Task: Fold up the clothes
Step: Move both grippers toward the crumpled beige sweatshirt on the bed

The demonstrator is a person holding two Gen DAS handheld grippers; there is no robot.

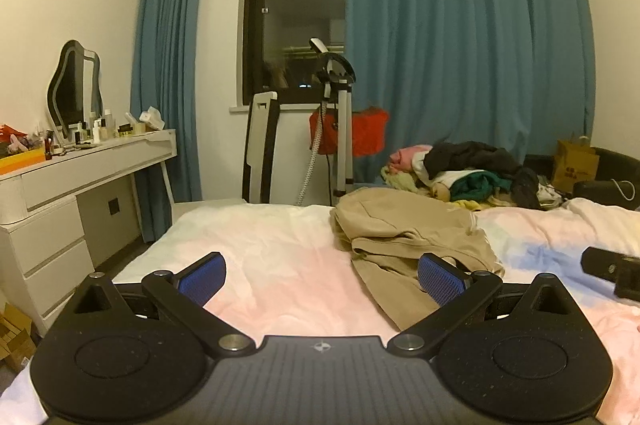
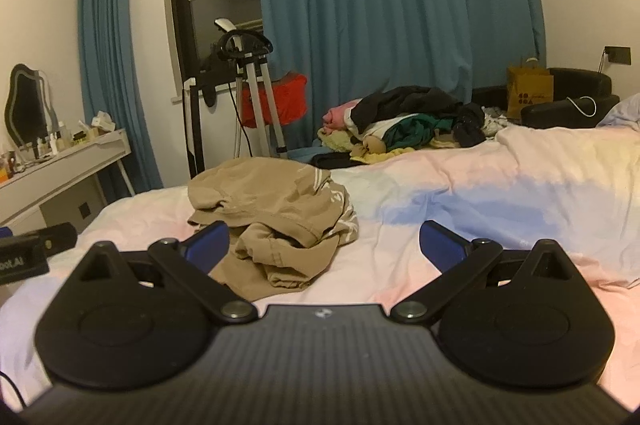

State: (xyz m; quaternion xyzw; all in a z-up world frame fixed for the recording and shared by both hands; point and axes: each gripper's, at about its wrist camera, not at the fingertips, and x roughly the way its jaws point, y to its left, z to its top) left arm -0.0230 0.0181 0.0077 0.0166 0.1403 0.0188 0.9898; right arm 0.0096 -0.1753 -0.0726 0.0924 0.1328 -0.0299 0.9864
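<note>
On a pastel-quilted bed, a crumpled tan garment lies ahead of the left gripper and right gripper, both wide open and empty; pinching bunched layers risks a crooked fold.

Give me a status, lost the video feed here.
Left gripper open, empty. Right gripper open, empty. Tan garment crumpled on bed, unfolded. Clothes pile behind, not obstructing.

- The right gripper is cut off by the left view's right edge.
- Bottles on the dresser are too small to identify.
</note>
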